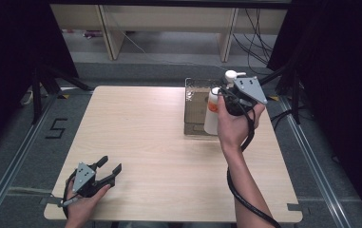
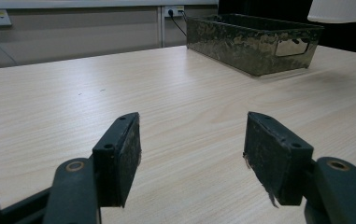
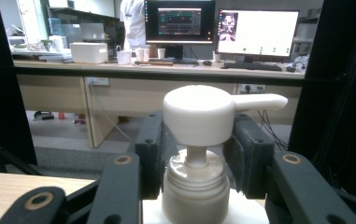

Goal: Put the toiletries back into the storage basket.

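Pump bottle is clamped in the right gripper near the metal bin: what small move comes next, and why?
Probably ease the right gripper a little toward the metal bin, then lower. Its jaws hold the pump bottle at the neck, upright, hanging just off the bin's right edge. The left gripper sits open and idle.

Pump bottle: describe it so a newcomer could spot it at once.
Start at the wooden table, then go to the dark metal bin at its far right. The white pump bottle hangs there, clamped in the right gripper; its orange label and spouted pump head mark it.
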`<move>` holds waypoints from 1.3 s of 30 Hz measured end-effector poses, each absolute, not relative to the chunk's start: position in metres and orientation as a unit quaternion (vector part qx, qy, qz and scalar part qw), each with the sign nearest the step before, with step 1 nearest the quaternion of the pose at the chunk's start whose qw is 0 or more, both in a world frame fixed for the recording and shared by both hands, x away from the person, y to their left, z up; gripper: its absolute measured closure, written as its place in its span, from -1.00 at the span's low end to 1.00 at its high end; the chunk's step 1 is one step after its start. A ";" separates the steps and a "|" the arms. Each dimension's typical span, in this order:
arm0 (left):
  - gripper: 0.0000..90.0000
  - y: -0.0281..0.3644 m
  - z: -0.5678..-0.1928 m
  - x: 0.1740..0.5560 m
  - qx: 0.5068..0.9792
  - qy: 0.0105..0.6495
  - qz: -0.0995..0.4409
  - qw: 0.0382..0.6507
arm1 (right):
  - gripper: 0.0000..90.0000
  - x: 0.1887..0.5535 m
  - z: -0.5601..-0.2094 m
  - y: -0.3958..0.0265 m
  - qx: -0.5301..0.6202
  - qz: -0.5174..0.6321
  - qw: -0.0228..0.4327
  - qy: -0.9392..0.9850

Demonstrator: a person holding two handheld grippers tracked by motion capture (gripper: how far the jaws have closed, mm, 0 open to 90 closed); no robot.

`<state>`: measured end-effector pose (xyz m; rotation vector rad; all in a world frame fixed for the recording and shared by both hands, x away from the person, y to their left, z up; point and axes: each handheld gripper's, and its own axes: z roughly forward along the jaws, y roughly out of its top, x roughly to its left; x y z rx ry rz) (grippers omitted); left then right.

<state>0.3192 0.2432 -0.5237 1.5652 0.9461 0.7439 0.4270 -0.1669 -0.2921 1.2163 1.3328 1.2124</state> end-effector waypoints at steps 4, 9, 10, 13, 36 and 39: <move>-0.20 0.243 -0.524 0.319 0.662 0.400 0.314 0.551 | 0.35 0.430 -0.289 -0.167 0.495 0.493 0.468 0.542; -0.20 0.243 -0.524 0.319 0.661 0.400 0.314 0.552 | 0.35 0.435 -0.286 -0.167 0.495 0.493 0.470 0.540; -0.20 0.243 -0.524 0.319 0.661 0.400 0.314 0.552 | 0.35 0.436 -0.286 -0.167 0.494 0.492 0.470 0.541; -0.20 0.243 -0.524 0.319 0.660 0.400 0.314 0.553 | 0.35 0.438 -0.284 -0.166 0.495 0.492 0.472 0.539; -0.20 0.243 -0.524 0.319 0.660 0.400 0.313 0.554 | 0.35 0.458 -0.280 -0.164 0.495 0.492 0.473 0.537; -0.20 0.243 -0.524 0.319 0.660 0.400 0.313 0.554 | 0.35 0.461 -0.280 -0.163 0.499 0.493 0.468 0.537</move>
